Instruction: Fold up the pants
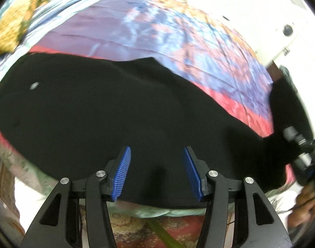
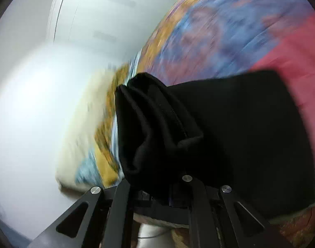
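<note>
Black pants (image 1: 107, 111) lie spread across a bed with a colourful patterned cover (image 1: 161, 29). My left gripper (image 1: 156, 155) is open, its blue pads (image 1: 122, 173) just above the near edge of the pants, holding nothing. My right gripper (image 2: 155, 188) is shut on a bunched end of the pants (image 2: 157, 128), lifted above the bed; cloth hides its fingertips. The right gripper also shows at the right edge of the left wrist view (image 1: 304, 155), at the far right end of the pants.
A yellow-patterned pillow (image 1: 12, 20) lies at the bed's far left. A white wall (image 2: 54, 41) runs beside the bed. A patterned rug (image 1: 153, 231) lies on the floor below the bed's near edge. The right wrist view is motion-blurred.
</note>
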A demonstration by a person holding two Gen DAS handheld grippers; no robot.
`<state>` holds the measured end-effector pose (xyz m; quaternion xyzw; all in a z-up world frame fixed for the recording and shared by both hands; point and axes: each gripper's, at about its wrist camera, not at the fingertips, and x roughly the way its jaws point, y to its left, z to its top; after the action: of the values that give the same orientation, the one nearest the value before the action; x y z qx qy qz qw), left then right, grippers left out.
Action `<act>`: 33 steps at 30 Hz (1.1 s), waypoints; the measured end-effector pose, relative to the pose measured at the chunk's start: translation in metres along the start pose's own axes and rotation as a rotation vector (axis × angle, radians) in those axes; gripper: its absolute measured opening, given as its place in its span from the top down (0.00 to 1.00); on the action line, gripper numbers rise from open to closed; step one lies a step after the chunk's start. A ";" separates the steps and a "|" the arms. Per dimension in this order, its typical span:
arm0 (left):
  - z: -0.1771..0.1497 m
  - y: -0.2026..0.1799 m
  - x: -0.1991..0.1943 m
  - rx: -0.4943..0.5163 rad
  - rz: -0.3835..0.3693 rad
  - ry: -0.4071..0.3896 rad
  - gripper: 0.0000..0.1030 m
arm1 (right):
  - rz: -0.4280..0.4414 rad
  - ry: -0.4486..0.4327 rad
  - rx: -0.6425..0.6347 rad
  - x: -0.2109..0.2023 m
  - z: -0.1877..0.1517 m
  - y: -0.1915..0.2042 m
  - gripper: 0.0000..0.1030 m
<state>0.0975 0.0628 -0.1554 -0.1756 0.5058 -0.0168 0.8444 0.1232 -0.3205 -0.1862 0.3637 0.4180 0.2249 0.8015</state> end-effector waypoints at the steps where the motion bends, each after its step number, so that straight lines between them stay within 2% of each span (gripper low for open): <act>1: -0.001 0.007 -0.002 -0.013 0.008 -0.001 0.47 | -0.035 0.026 -0.069 0.020 -0.010 0.010 0.90; 5: -0.007 0.026 -0.006 -0.054 0.030 0.001 0.47 | -0.147 0.166 -0.410 0.091 -0.065 0.049 0.90; 6: -0.008 0.029 -0.007 -0.058 0.031 0.001 0.47 | -0.173 0.197 -0.502 0.103 -0.079 0.056 0.86; 8: -0.012 0.034 -0.010 -0.062 0.025 0.001 0.47 | -0.232 0.252 -0.646 0.123 -0.104 0.064 0.64; 9: -0.013 0.035 -0.011 -0.065 0.015 0.001 0.47 | -0.250 0.275 -0.726 0.126 -0.117 0.067 0.41; 10: -0.012 0.034 -0.011 -0.070 -0.002 0.000 0.46 | -0.247 0.283 -0.781 0.126 -0.125 0.070 0.28; 14: -0.008 0.024 -0.022 -0.052 -0.095 -0.024 0.44 | -0.201 0.240 -0.936 0.085 -0.139 0.082 0.17; 16: -0.006 0.009 -0.024 -0.004 -0.139 -0.029 0.44 | -0.223 0.181 -0.950 0.058 -0.134 0.076 0.14; 19: -0.006 -0.023 -0.020 0.101 -0.175 -0.015 0.45 | -0.276 0.080 -0.884 0.012 -0.122 0.058 0.10; 21: -0.006 -0.046 -0.012 0.179 -0.149 -0.010 0.50 | -0.318 0.027 -0.802 -0.004 -0.106 0.044 0.08; 24: -0.009 -0.070 0.010 0.277 -0.048 0.026 0.57 | -0.360 -0.041 -0.658 -0.022 -0.079 0.025 0.08; 25: -0.011 -0.074 0.016 0.286 -0.025 0.042 0.61 | -0.364 -0.060 -0.614 -0.024 -0.072 0.021 0.08; 27: -0.013 -0.076 0.030 0.284 0.017 0.080 0.75 | -0.364 -0.085 -0.575 -0.027 -0.066 0.017 0.08; 28: -0.014 -0.076 0.034 0.279 0.034 0.089 0.93 | -0.365 -0.094 -0.569 -0.029 -0.066 0.016 0.08; 31: -0.019 -0.075 0.023 0.282 0.033 0.062 0.98 | -0.371 -0.115 -0.577 -0.032 -0.061 0.014 0.08; 33: -0.021 -0.072 0.002 0.294 0.031 0.025 0.98 | -0.383 -0.164 -0.593 -0.034 -0.059 0.018 0.08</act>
<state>0.0905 -0.0106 -0.1434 -0.0420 0.5111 -0.0800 0.8548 0.0541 -0.3086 -0.1778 0.0475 0.3293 0.1522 0.9307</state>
